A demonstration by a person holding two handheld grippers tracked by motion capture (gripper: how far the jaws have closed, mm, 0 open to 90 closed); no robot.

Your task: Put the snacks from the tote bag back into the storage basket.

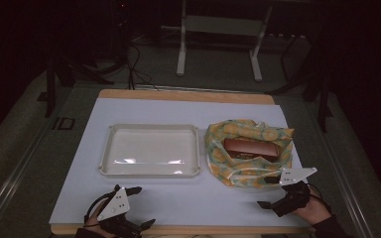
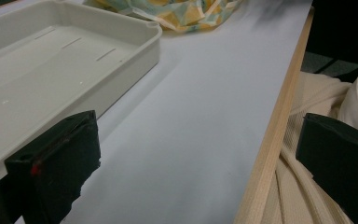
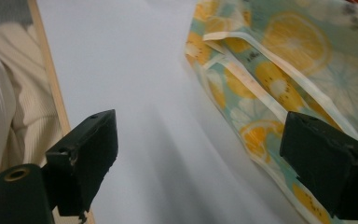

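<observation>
A shallow white tray [image 1: 110, 130] lies on the white board, left of centre. To its right a cloth bag printed with orange slices [image 1: 248, 173] holds a brown box [image 1: 250, 148]. My left gripper [image 1: 144, 206] rests at the board's near left edge, open with nothing between its jaws. In the left gripper view the gripper [image 2: 198, 154] spans the board's edge, with the tray [image 2: 135, 44] on its left. My right gripper [image 1: 267, 192] sits just in front of the bag, open and holding nothing. In the right gripper view the gripper [image 3: 205, 154] has the bag [image 3: 284, 60] by its right jaw.
The white board [image 1: 188, 198] lies on a wooden tabletop whose edge [image 2: 275, 135] runs along the near side. A person's cream ribbed garment [image 3: 14, 102] lies beyond that edge. A white metal stand [image 1: 218, 25] is on the floor behind the table.
</observation>
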